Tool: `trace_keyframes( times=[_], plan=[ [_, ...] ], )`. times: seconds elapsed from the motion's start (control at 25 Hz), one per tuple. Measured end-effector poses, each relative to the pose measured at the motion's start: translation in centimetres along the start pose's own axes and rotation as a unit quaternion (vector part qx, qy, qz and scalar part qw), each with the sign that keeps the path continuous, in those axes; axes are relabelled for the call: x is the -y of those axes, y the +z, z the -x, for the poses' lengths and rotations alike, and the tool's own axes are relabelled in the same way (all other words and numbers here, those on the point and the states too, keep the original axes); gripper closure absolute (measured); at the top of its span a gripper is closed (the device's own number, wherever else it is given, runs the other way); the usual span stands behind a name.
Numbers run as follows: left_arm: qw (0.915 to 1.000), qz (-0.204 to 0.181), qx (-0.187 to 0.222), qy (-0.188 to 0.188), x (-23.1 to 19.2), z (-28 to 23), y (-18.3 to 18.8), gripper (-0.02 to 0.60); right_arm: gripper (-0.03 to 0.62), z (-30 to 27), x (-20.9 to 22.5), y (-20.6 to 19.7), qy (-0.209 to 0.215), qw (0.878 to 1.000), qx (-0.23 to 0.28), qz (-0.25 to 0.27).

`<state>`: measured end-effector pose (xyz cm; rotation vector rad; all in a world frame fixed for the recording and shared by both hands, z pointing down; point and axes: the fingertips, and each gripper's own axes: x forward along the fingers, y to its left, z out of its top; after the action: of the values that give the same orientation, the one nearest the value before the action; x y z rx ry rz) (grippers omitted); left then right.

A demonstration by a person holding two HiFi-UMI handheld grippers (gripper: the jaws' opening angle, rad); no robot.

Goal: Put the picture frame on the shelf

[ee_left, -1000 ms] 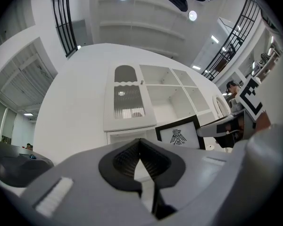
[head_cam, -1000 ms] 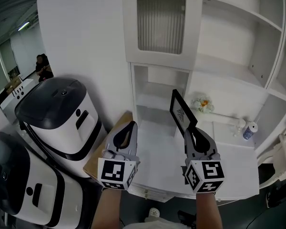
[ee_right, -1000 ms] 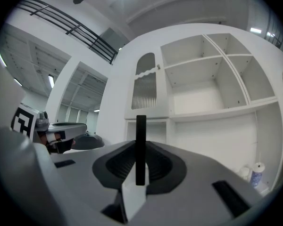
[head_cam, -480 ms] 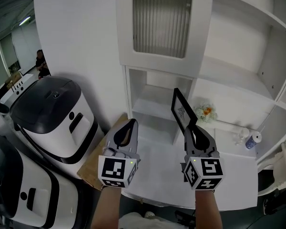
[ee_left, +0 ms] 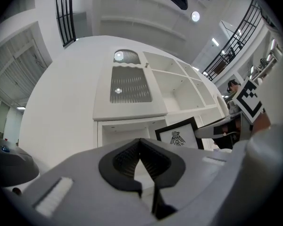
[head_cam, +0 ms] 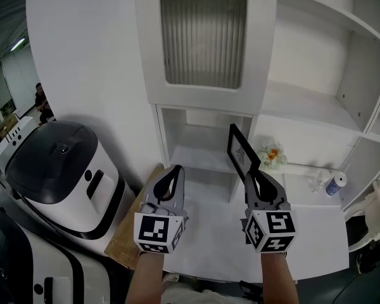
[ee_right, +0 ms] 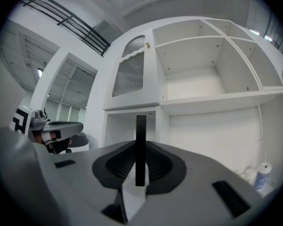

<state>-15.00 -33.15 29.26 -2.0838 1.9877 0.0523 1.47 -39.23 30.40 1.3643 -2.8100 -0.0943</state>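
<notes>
The picture frame (head_cam: 242,149) is black-rimmed with a small bird print on white, and stands upright. My right gripper (head_cam: 252,175) is shut on its lower edge. In the right gripper view the frame (ee_right: 140,142) shows edge-on between the pads. It is held in the air in front of the white shelf unit (head_cam: 304,106), level with the small open compartment (head_cam: 199,147) under the ribbed-glass door (head_cam: 202,37). My left gripper (head_cam: 171,173) hovers beside it on the left, shut and holding nothing. The left gripper view shows the frame (ee_left: 178,135) beyond its closed tips (ee_left: 140,142).
A small flower ornament (head_cam: 270,154) and a blue-capped bottle (head_cam: 334,183) stand at the back of the white counter (head_cam: 304,233). Black-and-white machines (head_cam: 63,176) and a brown board (head_cam: 130,233) crowd the left. A person (head_cam: 41,103) sits far off at the left.
The view has closed in on the shelf unit and its glass door fills more of the picture. Both grippers keep their places, and the frame stays in the right one.
</notes>
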Motion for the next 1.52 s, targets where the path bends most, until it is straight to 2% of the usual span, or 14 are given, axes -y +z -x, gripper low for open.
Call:
trace_keyframes(
  times=[0.44,0.88,1.08,1.32,1.52],
  plan=[
    [0.9974,0.011,0.003,-0.072,-4.5,-3.7,-1.7,0.572,0.534,-3.5,-1.1,-0.4,-0.076,0.997,-0.008,-0.018],
    [0.9894,0.024,0.013,-0.142,-8.3,-5.3,-3.0,0.572,0.534,-5.0,-3.4,-0.4,-0.157,0.987,-0.005,-0.025],
    [0.9861,0.031,0.018,-0.162,-9.4,-5.7,-3.5,0.572,0.534,-5.8,-3.6,-0.9,-0.178,0.983,0.001,-0.042],
    [0.9847,0.041,0.018,-0.169,-10.4,-6.5,-4.5,0.572,0.534,-6.9,-2.9,-2.4,-0.206,0.977,-0.003,-0.054],
    [0.9833,0.043,0.019,-0.176,-10.5,-6.9,-5.0,0.572,0.534,-7.5,-1.5,-4.4,-0.226,0.970,-0.002,-0.092]
  ],
)
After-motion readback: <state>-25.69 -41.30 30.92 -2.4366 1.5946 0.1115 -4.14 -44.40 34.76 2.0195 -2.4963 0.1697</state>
